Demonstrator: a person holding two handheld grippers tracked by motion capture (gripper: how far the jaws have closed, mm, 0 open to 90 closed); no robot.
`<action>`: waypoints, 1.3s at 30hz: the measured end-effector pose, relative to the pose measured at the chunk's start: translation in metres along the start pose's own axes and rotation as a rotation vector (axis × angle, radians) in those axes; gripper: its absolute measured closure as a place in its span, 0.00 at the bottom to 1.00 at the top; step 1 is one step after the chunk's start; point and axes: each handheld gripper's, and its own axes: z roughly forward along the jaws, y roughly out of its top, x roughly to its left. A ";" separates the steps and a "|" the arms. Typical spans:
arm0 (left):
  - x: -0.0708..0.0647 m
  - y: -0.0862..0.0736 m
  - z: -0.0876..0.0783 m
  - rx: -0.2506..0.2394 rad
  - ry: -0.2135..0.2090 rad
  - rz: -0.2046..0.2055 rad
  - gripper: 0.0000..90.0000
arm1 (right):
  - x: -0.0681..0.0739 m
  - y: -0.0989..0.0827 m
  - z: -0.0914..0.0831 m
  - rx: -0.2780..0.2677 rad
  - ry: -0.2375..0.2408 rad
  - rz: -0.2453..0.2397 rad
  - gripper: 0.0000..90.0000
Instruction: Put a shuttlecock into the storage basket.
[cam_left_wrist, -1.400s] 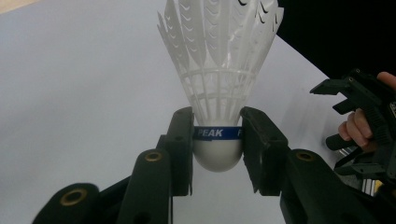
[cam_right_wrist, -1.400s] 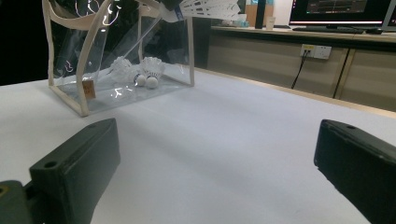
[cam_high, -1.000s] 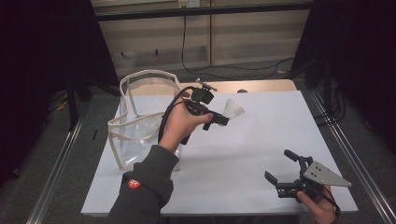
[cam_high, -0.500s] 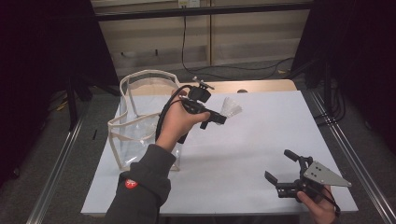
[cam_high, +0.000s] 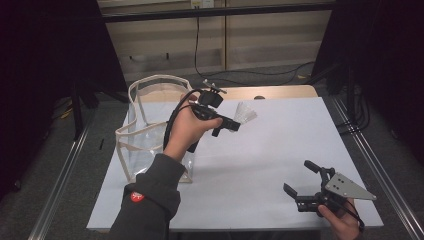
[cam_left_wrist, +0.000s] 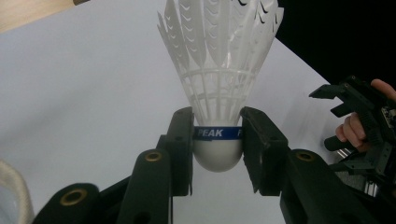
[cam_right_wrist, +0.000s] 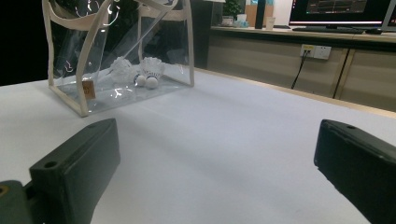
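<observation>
A white feather shuttlecock (cam_left_wrist: 218, 88) with a blue band round its cork is clamped between the two jaws of my left gripper (cam_left_wrist: 217, 144). In the high view that gripper (cam_high: 239, 125) is held up above the white table, just right of the clear bag (cam_high: 145, 135), and the shuttlecock (cam_high: 246, 114) sticks out to the right. The clear bag (cam_right_wrist: 116, 51) with cream trim stands open at the table's left; two shuttlecocks (cam_right_wrist: 140, 72) lie inside it. My right gripper (cam_high: 306, 186) rests low at the front right, open with nothing between its jaws.
The white table top (cam_high: 280, 145) stretches between the two grippers. Metal rails (cam_high: 380, 170) run along both sides of the table. A wooden strip (cam_high: 280, 92) shows at the far edge, with cables on the floor behind.
The left hand has drifted slightly toward the bag and up with the shuttlecock still held. The right gripper has not moved.
</observation>
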 end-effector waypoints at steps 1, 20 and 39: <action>0.000 0.000 -0.001 -0.004 0.001 -0.002 0.73 | 0.000 0.000 0.000 0.000 0.001 0.000 0.00; 0.005 0.001 -0.015 -0.014 0.013 -0.018 0.73 | 0.000 0.000 0.000 -0.001 0.001 -0.001 0.00; 0.013 0.002 -0.031 -0.025 0.037 -0.043 0.73 | 0.001 0.000 0.000 -0.002 0.001 0.002 0.00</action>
